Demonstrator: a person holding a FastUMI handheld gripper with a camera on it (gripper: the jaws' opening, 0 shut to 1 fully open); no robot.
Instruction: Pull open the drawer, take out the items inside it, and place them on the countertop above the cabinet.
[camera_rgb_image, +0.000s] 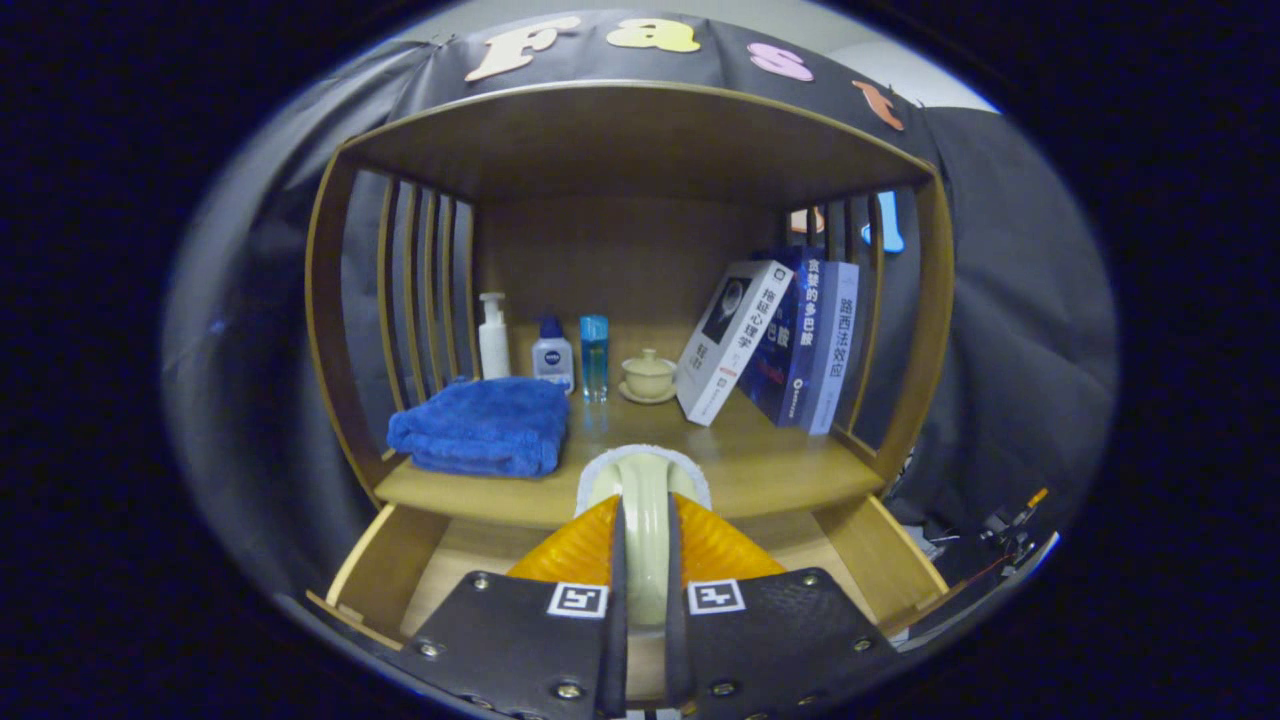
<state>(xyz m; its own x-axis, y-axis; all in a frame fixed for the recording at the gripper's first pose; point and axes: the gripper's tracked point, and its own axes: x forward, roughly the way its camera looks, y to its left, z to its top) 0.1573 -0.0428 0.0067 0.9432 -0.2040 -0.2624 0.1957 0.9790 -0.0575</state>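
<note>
Gripper (640, 560) is clamping a pale green, handle-shaped brush with a white fringed head (642, 500) over the open wooden drawer (400, 560).

Both fingers are pressing on the handle, nearly together; its long axis is running straight ahead between them. The light wooden countertop (790, 460) is lying just beyond and above, with bare space between the folded blue towel (483, 425) and the leaning books (770, 335).

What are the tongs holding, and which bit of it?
The tongs are shut on a pale green handle, maybe a brush's. Both fingers press its narrow sides above the open drawer. Its white fuzzy head end points toward the countertop.
</note>
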